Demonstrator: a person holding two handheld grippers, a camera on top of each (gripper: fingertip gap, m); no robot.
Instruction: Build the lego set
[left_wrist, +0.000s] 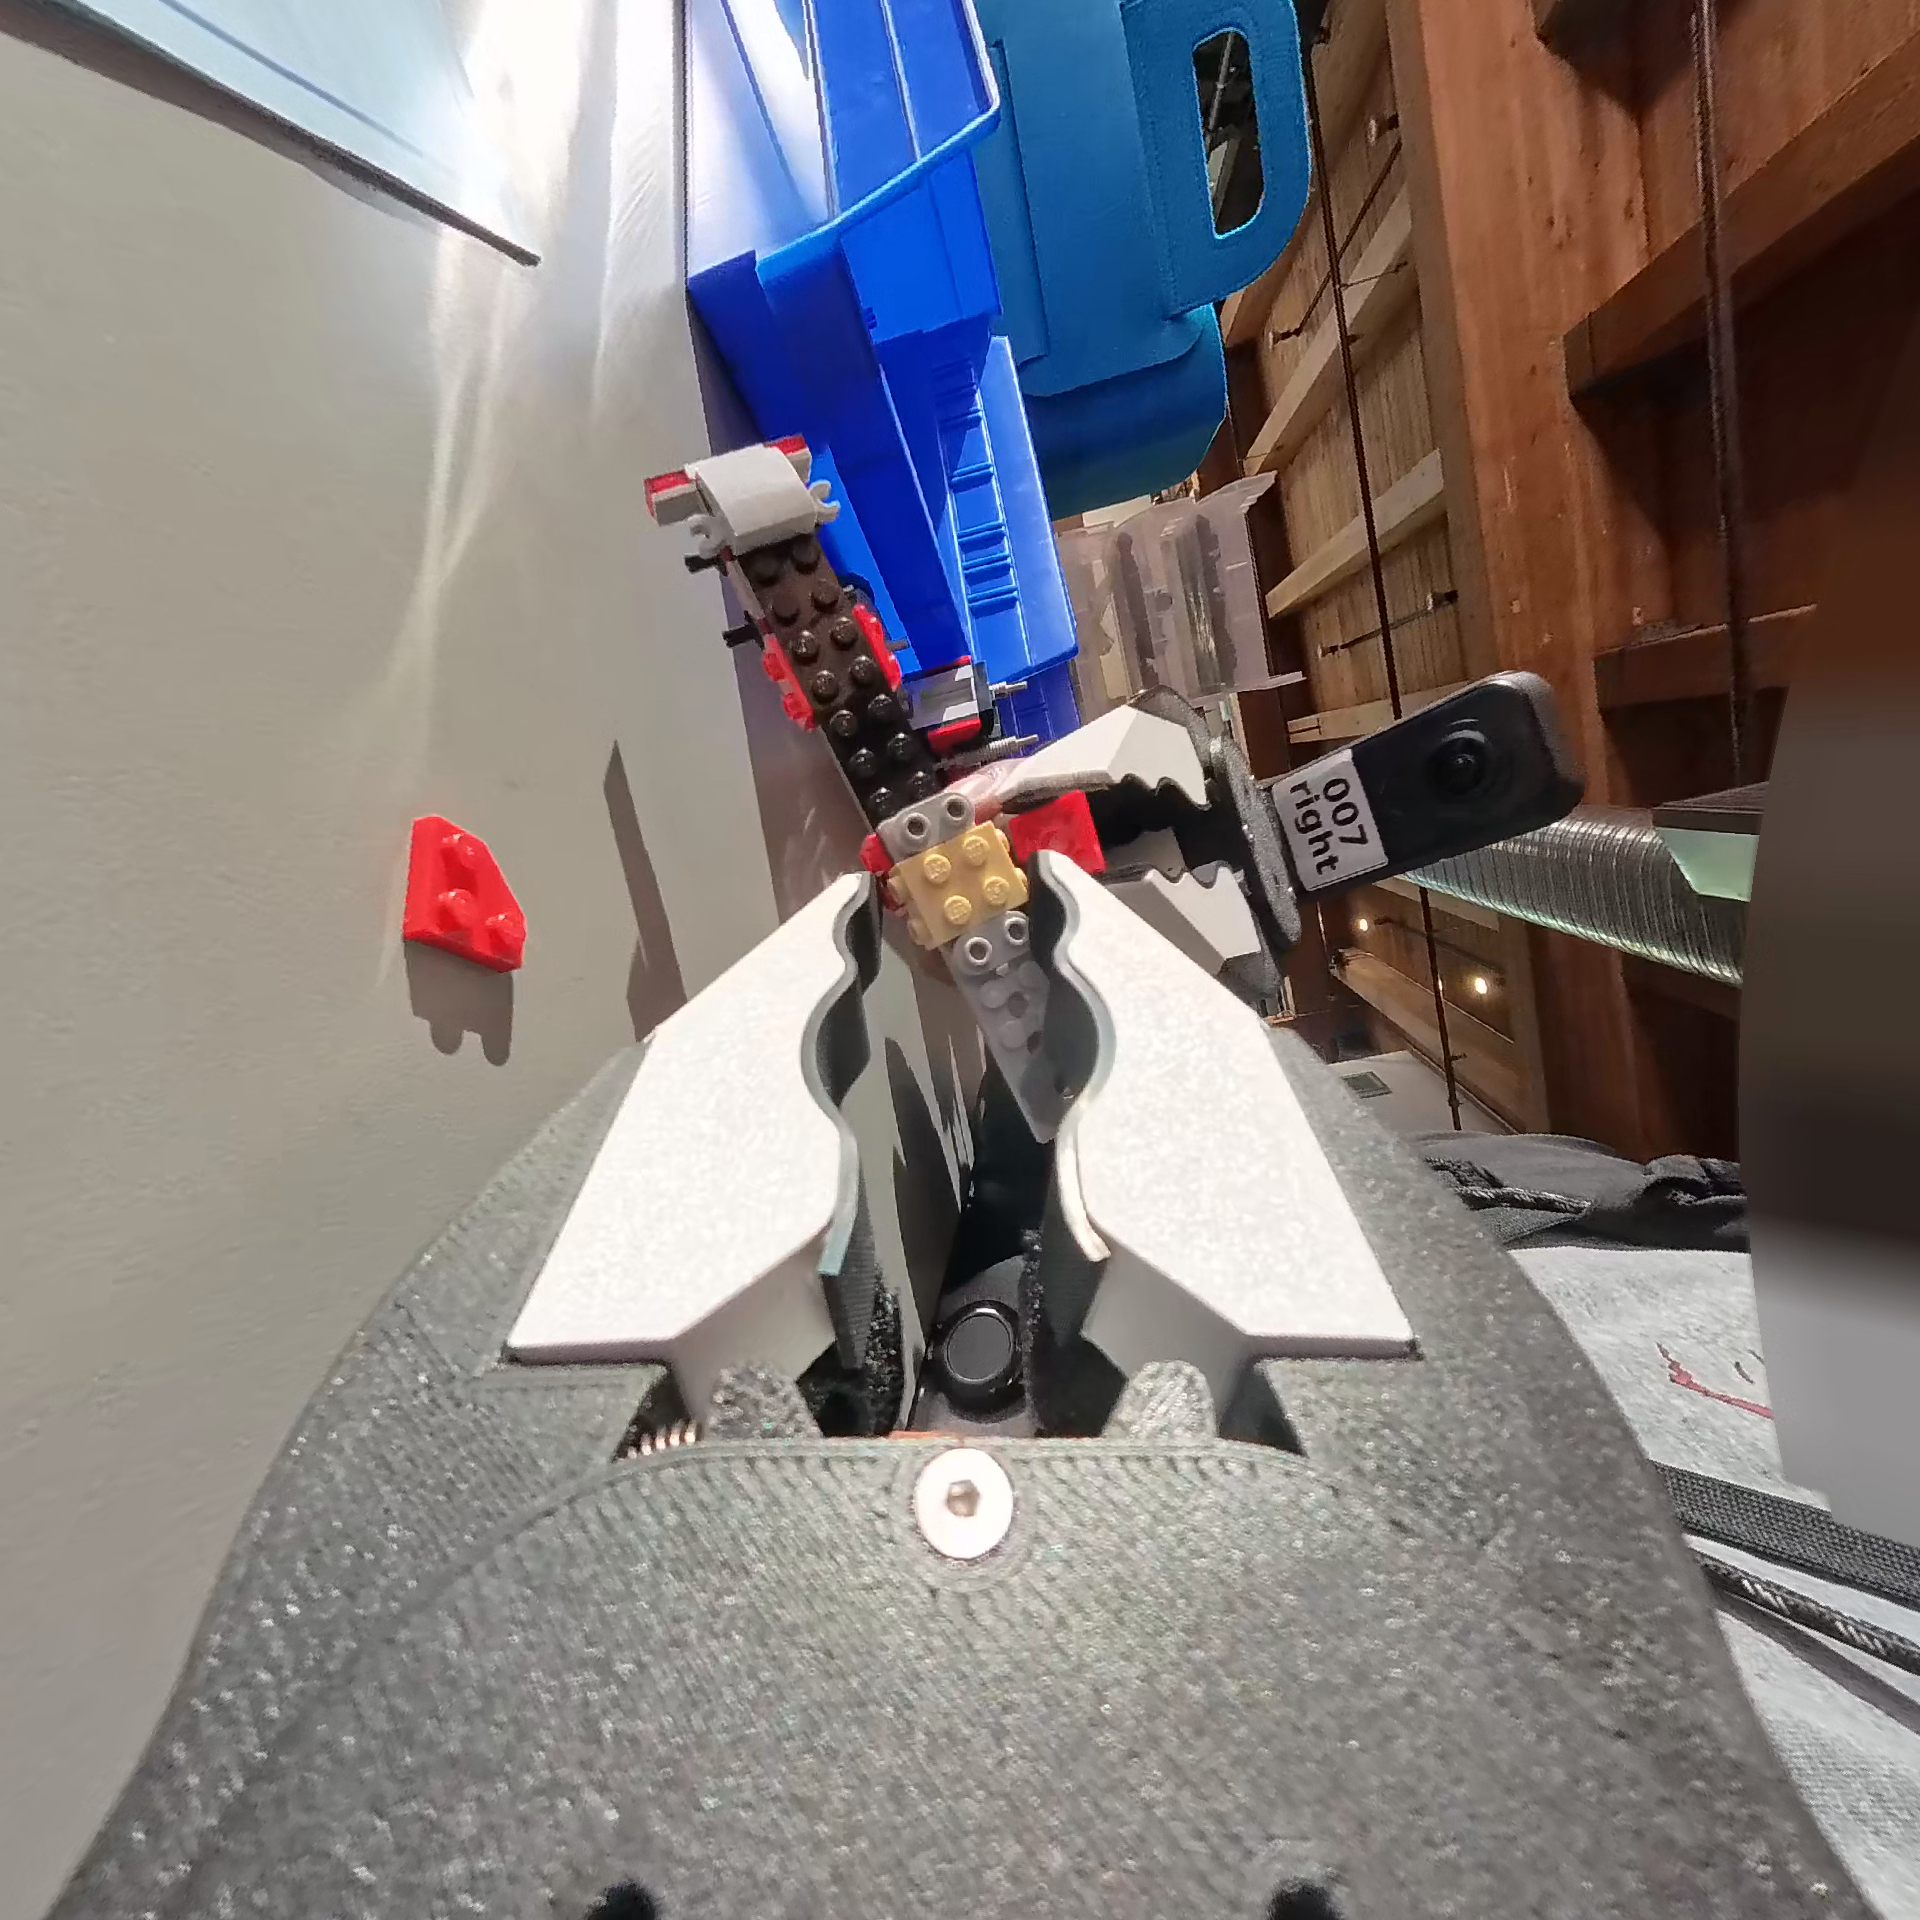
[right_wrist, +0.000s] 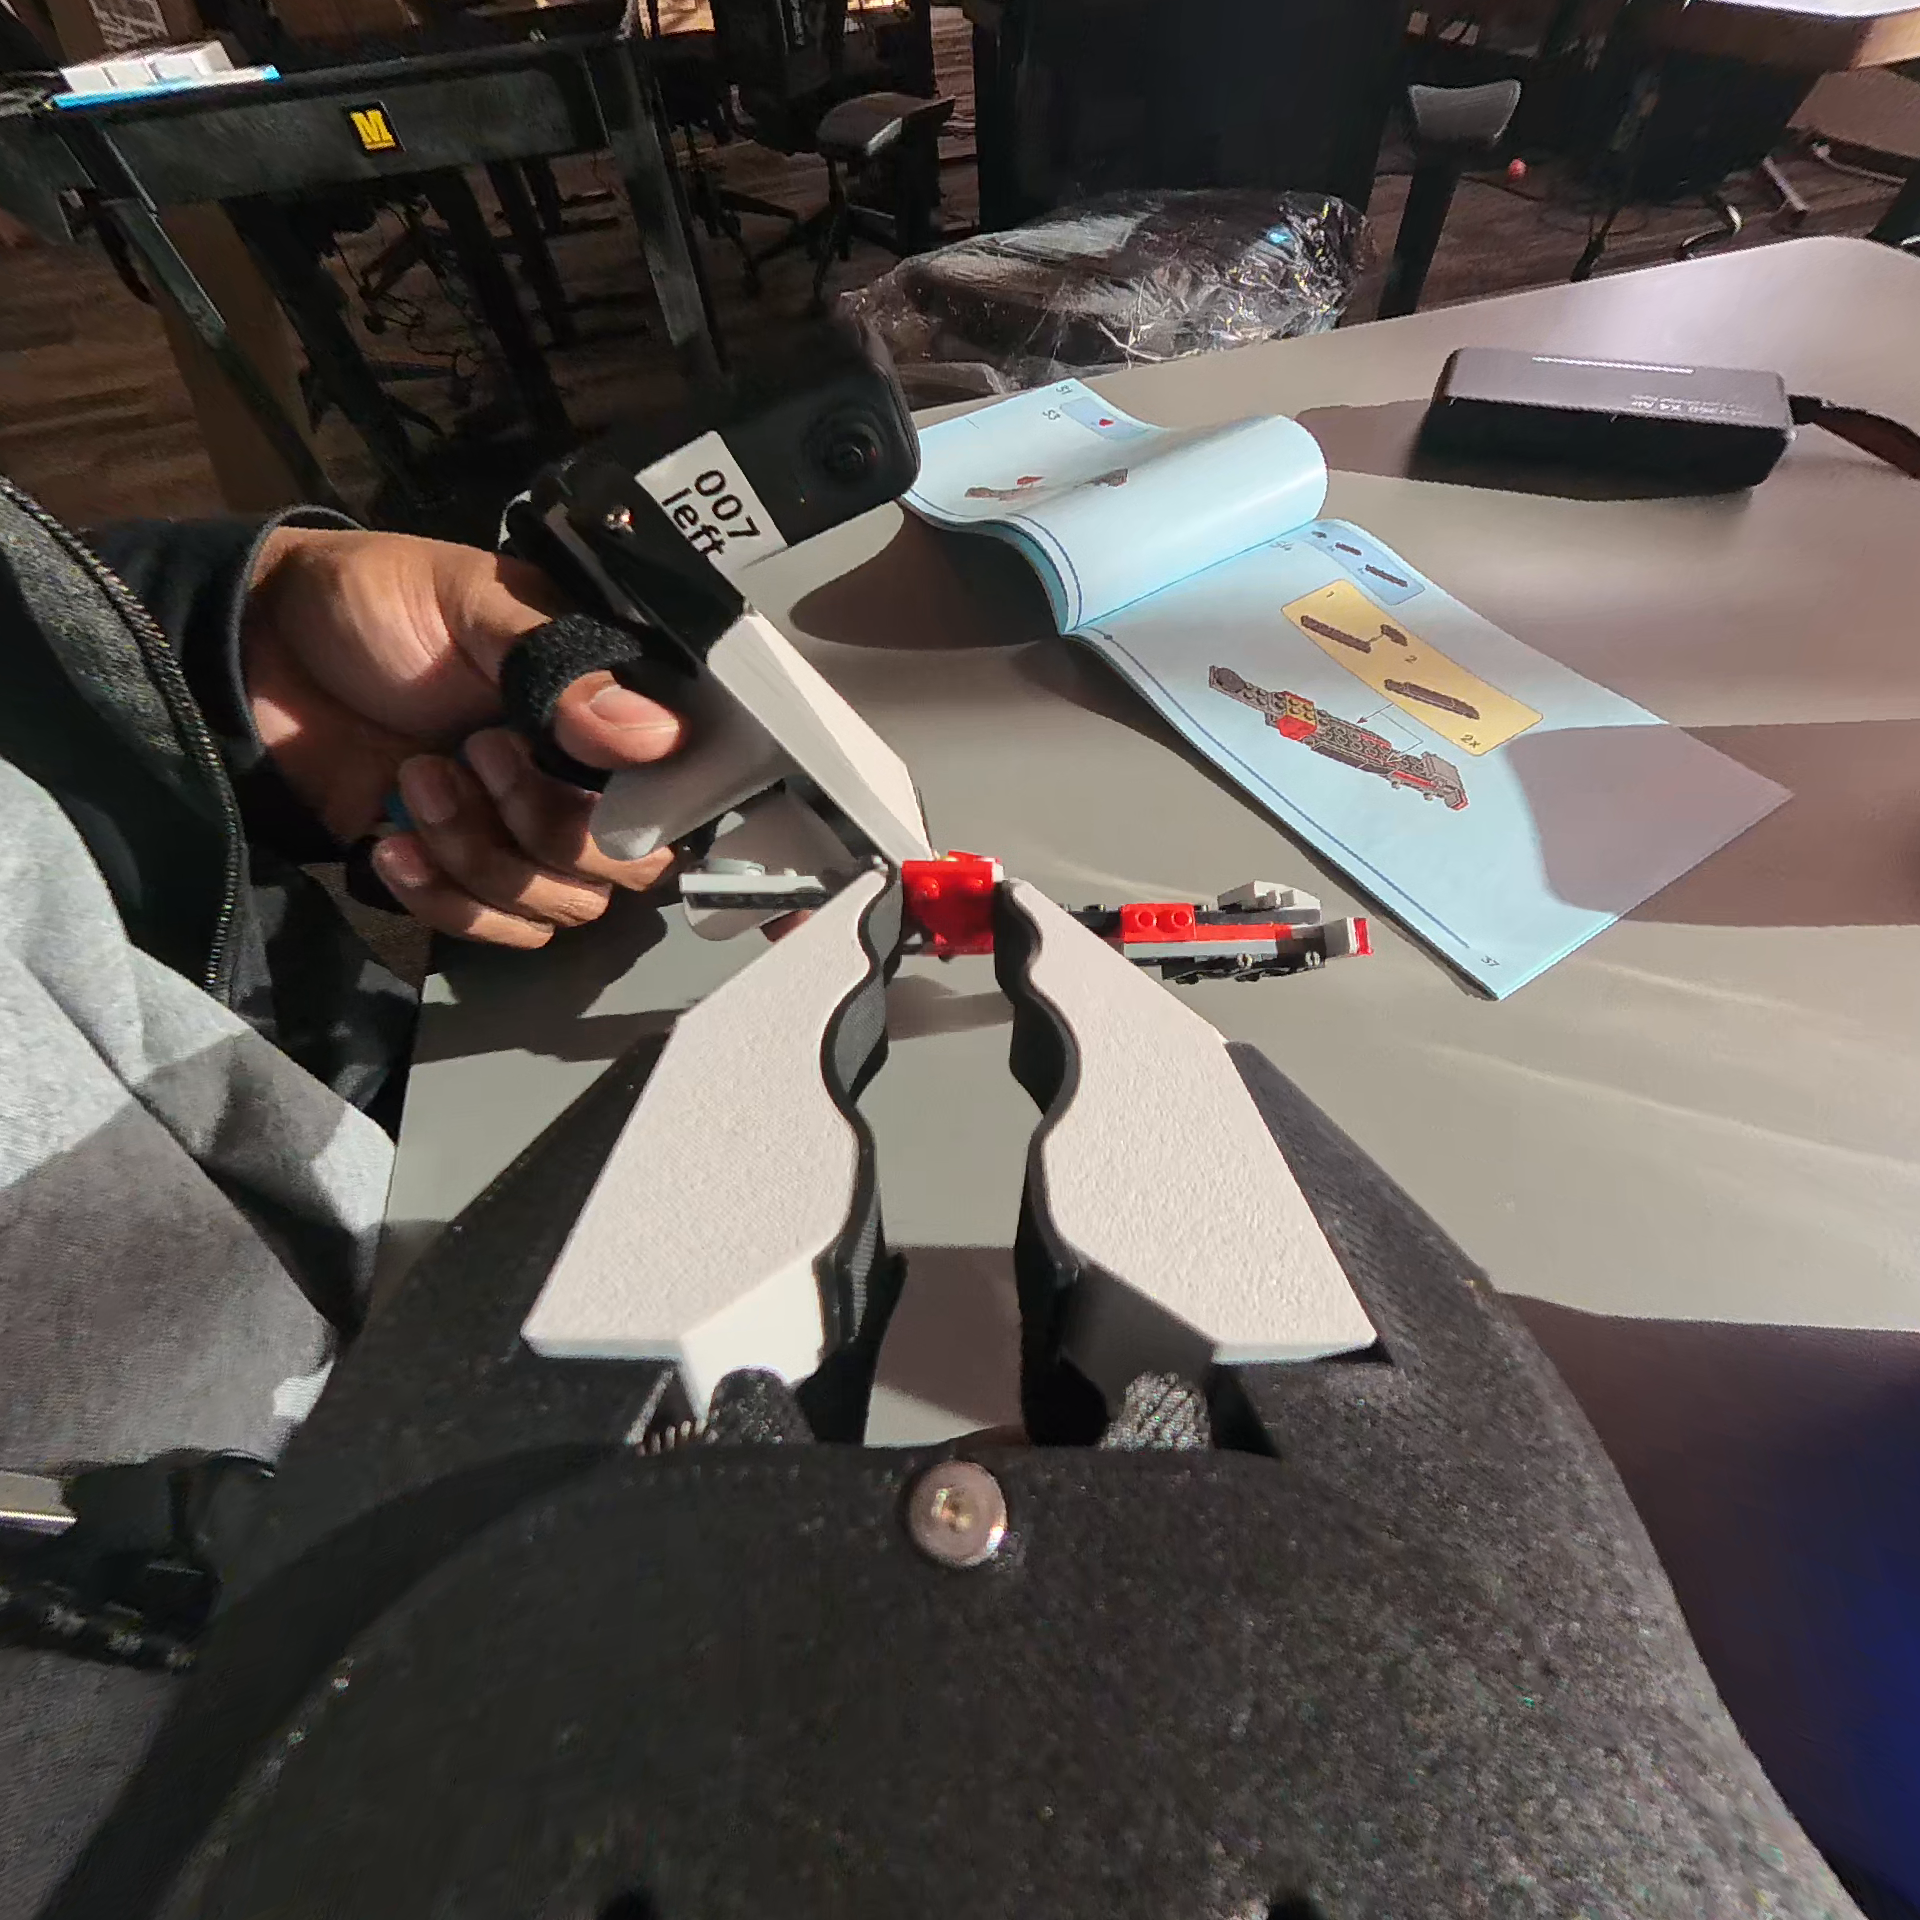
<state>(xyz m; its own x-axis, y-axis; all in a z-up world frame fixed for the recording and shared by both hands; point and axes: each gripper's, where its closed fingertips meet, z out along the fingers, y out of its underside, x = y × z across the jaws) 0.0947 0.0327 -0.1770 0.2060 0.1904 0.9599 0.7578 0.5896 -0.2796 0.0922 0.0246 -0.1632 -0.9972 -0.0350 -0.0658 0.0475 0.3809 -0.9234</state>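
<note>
Alignment first: with your left gripper (left_wrist: 951, 904) clamped on the long black-and-grey studded lego model (left_wrist: 862, 707) above the grey table (right_wrist: 1558, 1091), and your right gripper (right_wrist: 943, 896) pinching the small red brick (right_wrist: 948, 902), square the studs, then press evenly.

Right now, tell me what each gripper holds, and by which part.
The left gripper clamps the long black-and-grey lego model near its tan-brick end. The right gripper grips a small red lego brick on that model's side.
</note>
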